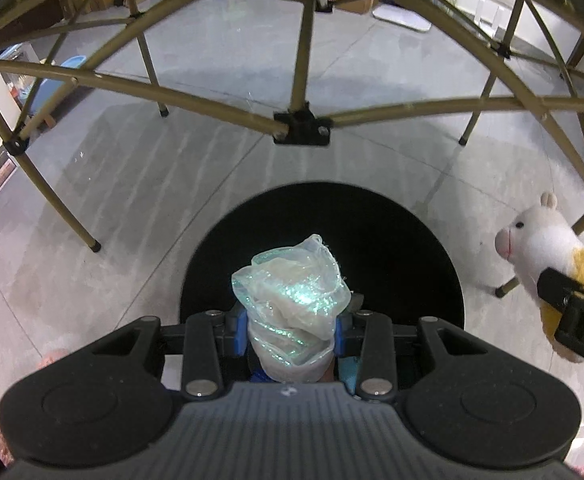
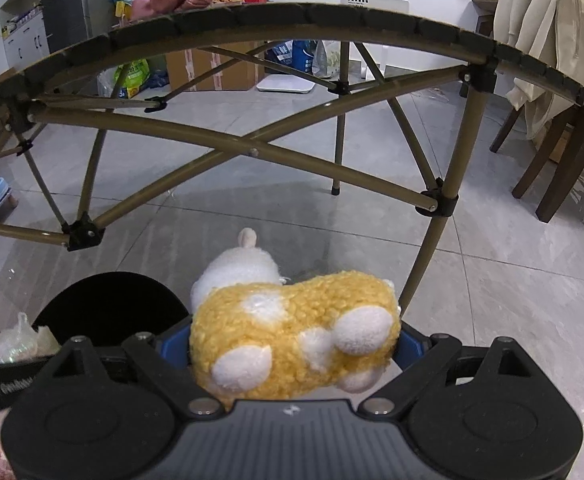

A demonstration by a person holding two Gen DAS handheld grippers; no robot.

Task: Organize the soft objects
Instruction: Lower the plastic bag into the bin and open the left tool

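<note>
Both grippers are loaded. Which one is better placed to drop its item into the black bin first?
Probably left. Its fingers hold the glittery sheer bundle directly over the black bin. The right gripper, gripping the yellow and white plush, has the bin off to its left, so it needs to shift over first.

Left wrist view: left gripper [image 1: 292, 334] at bottom centre, bundle of sheer fabric [image 1: 292, 308] between its jaws, directly over the round bin [image 1: 392, 240] in the lower middle of the frame. Folding table frame [image 1: 300, 126] spans the upper half, behind the bin, legs on the floor [image 1: 151, 184]. Plush toy [image 1: 540, 248] at the right edge, right of the bin (second gripper's finger across it). Right wrist view: right gripper [image 2: 294, 344] at bottom centre, plush toy [image 2: 292, 332] between its jaws; bin [image 2: 111, 304] lower left; chair [image 2: 552, 152] at right.
</note>
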